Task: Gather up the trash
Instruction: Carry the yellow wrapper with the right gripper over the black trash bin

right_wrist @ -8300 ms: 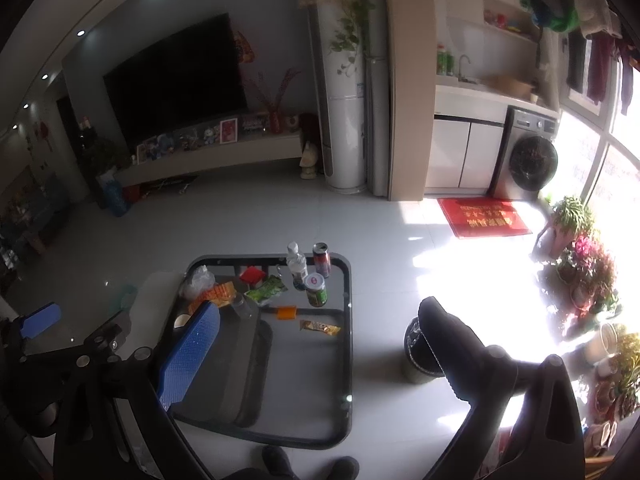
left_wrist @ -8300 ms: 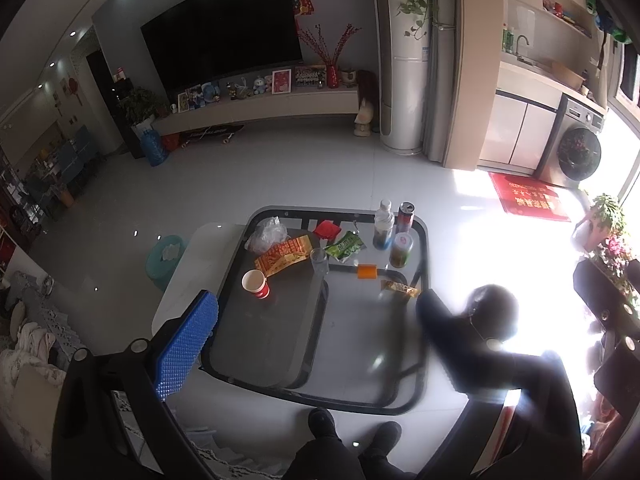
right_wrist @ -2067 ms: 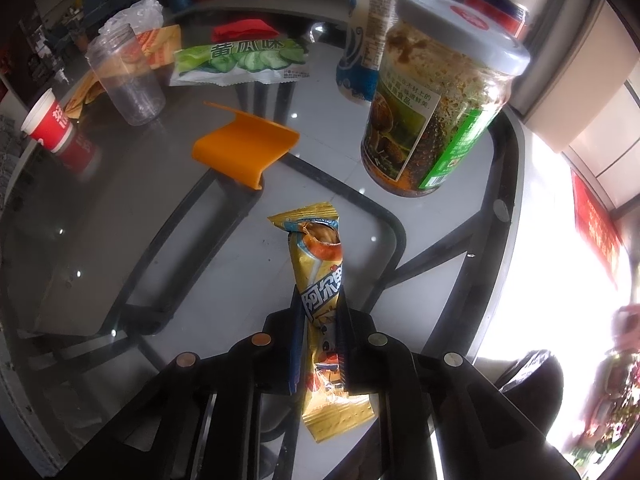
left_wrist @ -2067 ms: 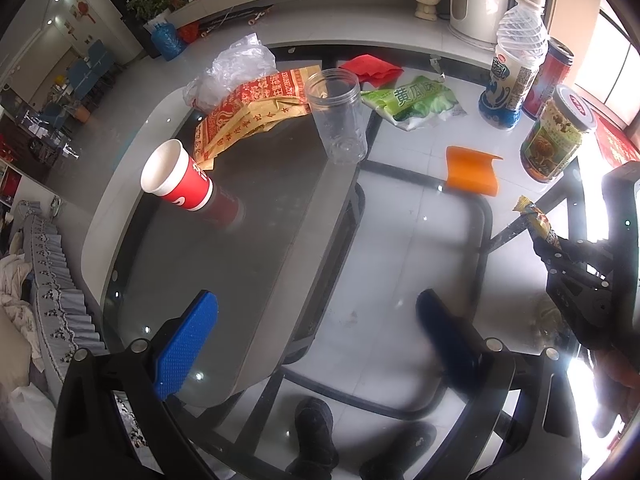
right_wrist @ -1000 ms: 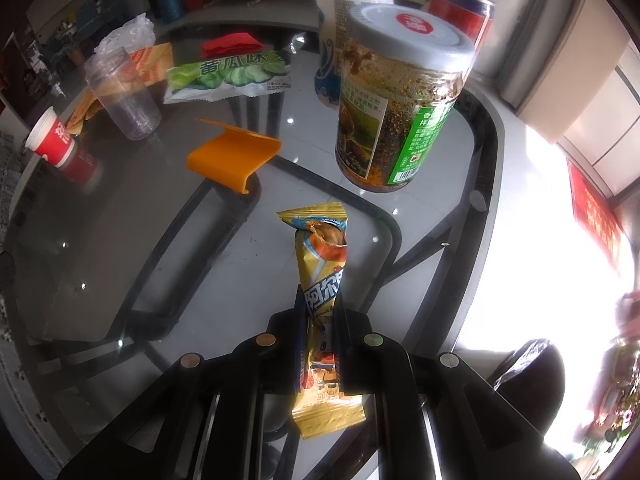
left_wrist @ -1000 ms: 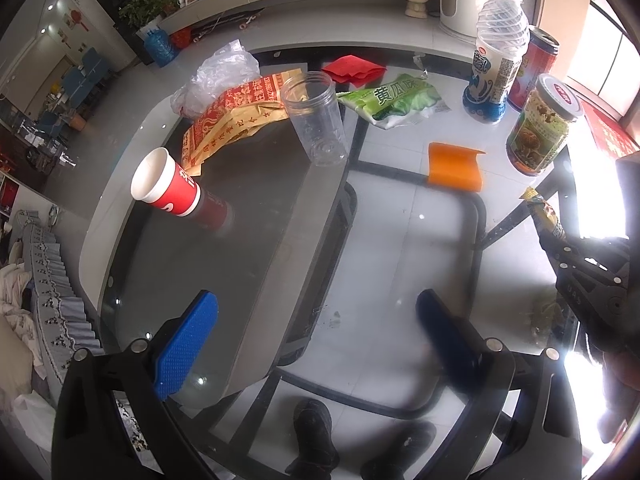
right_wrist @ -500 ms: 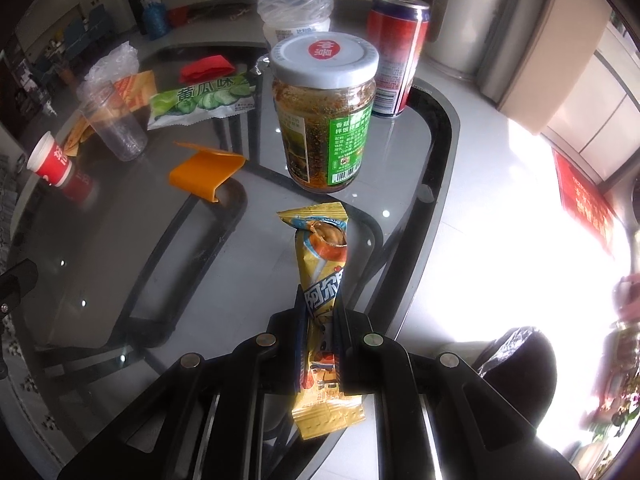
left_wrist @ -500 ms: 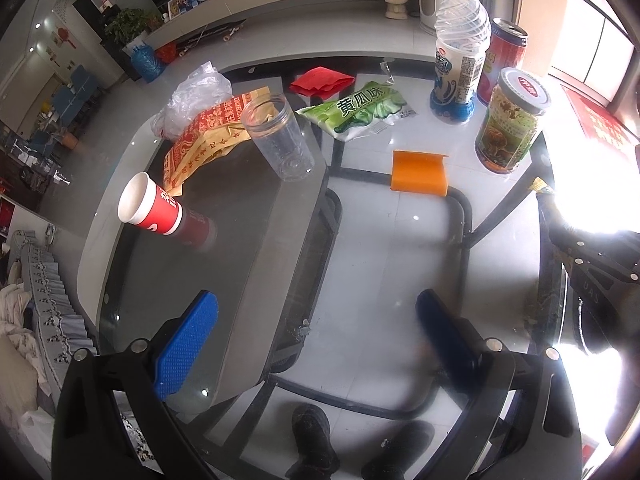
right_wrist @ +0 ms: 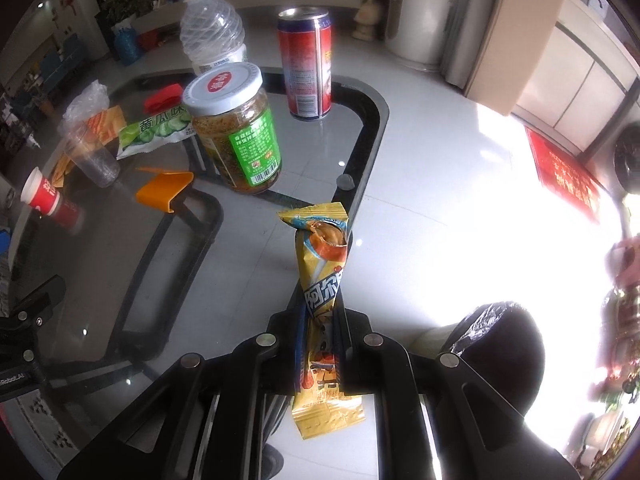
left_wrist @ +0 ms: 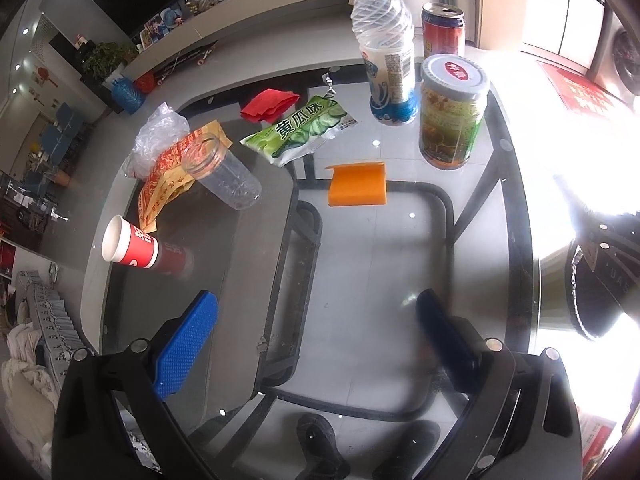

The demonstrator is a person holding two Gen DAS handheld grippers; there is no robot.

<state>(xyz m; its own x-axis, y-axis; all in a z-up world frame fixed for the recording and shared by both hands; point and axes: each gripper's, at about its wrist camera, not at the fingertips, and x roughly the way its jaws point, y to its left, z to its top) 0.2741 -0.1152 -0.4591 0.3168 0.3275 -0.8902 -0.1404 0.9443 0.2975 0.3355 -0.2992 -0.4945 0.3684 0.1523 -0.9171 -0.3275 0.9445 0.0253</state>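
Observation:
My right gripper (right_wrist: 319,312) is shut on a yellow snack wrapper (right_wrist: 320,256), held up over the right edge of the glass table (right_wrist: 248,248). A black-lined trash bin (right_wrist: 500,352) stands on the floor to the lower right; it also shows in the left wrist view (left_wrist: 592,292). My left gripper (left_wrist: 316,320) is open and empty above the near part of the glass table (left_wrist: 376,264). On the table lie a green cucumber-flavour packet (left_wrist: 300,130), an orange-red wrapper (left_wrist: 172,172), a clear plastic bag (left_wrist: 160,136), a red paper cup (left_wrist: 130,246) and a red napkin (left_wrist: 268,104).
A clear plastic cup (left_wrist: 222,176), an orange plastic piece (left_wrist: 356,184), a lidded jar (left_wrist: 452,112), a plastic bottle (left_wrist: 386,56) and a red can (left_wrist: 443,28) stand on the table. White tiled floor lies to the right. My shoes (left_wrist: 320,448) show below the glass.
The right gripper has lifted the wrapper and carried it right, off the table edge toward the bin. The left gripper has moved closer to the table, still open.

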